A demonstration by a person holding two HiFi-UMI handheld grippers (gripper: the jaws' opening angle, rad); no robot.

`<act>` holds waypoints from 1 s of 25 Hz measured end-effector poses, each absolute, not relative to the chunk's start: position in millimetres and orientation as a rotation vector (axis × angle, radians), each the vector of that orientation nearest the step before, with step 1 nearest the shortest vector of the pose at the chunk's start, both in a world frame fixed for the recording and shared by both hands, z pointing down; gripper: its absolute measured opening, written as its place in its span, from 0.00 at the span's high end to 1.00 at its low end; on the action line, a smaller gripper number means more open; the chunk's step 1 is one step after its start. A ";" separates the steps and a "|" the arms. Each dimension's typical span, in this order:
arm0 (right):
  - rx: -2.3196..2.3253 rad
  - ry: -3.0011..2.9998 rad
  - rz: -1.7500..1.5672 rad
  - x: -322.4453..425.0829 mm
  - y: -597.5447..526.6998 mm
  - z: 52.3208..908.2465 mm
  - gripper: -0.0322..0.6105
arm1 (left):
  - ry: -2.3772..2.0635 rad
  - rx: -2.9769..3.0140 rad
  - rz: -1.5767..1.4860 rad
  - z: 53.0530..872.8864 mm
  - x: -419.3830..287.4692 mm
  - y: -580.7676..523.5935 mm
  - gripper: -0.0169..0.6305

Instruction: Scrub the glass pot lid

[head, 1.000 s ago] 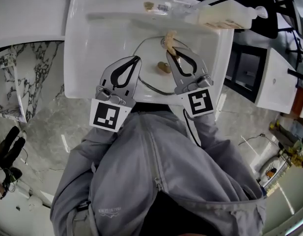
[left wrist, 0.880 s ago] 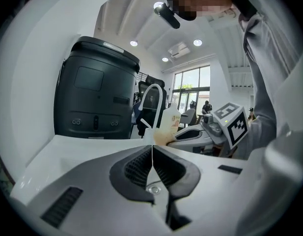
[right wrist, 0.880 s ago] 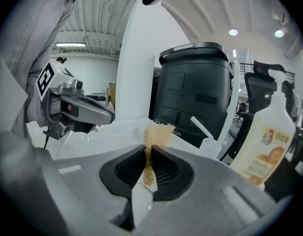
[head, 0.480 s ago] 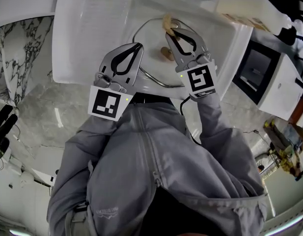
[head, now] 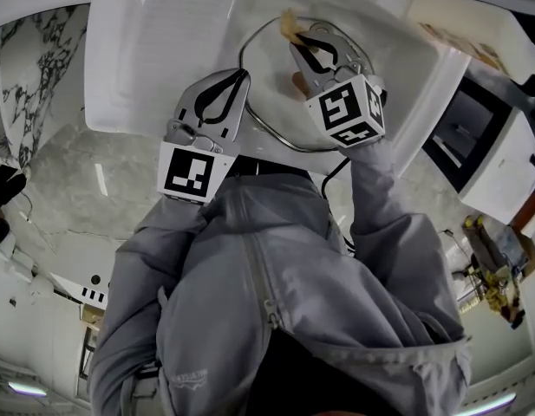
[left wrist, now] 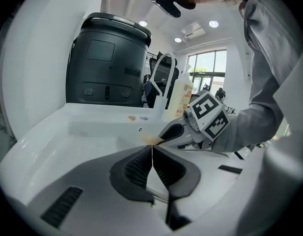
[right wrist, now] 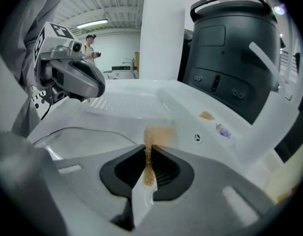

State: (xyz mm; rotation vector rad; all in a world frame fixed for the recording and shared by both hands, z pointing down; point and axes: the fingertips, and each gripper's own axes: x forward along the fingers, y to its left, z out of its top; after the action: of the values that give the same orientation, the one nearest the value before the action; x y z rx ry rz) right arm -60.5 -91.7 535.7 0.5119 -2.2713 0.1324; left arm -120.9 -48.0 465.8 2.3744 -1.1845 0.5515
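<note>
The glass pot lid [head: 271, 115], metal-rimmed with a tan knob [head: 297, 81], stands tilted in the white sink [head: 154, 50]. My left gripper [head: 244, 76] is shut on the lid's near rim; in the left gripper view the rim shows just behind its closed pads [left wrist: 141, 168]. My right gripper [head: 295, 42] reaches over the lid from the right and is shut on a tan scrub pad [head: 290, 26]. The pad [right wrist: 157, 134] sticks out past the closed jaws, close above the sink floor. The clear dome [right wrist: 77, 139] lies to the left of the right gripper [right wrist: 148, 149].
A beige soap bottle [head: 453, 33] sits at the sink's back right corner. A white faucet arch [left wrist: 161, 77] and a dark bin-like unit [right wrist: 234, 53] rise behind the sink. Small stains [right wrist: 206, 115] mark the back ledge. Marble floor lies left of the sink.
Both grippers have sunk lower into the sink. The right one has tipped steeper with the pad, reaching further over the lid. The left stays clamped on the rim.
</note>
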 end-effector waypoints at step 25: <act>0.120 -1.839 0.092 -61.2 -93.7 640.3 0.90 | -0.977 2.160 0.959 527.1 -116.8 -13.2 0.96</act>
State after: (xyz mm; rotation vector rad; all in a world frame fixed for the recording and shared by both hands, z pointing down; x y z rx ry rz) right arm -61.2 -93.7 640.3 0.1204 -1.8393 0.0916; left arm -116.8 -13.2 527.1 2.1601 -0.9771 0.9588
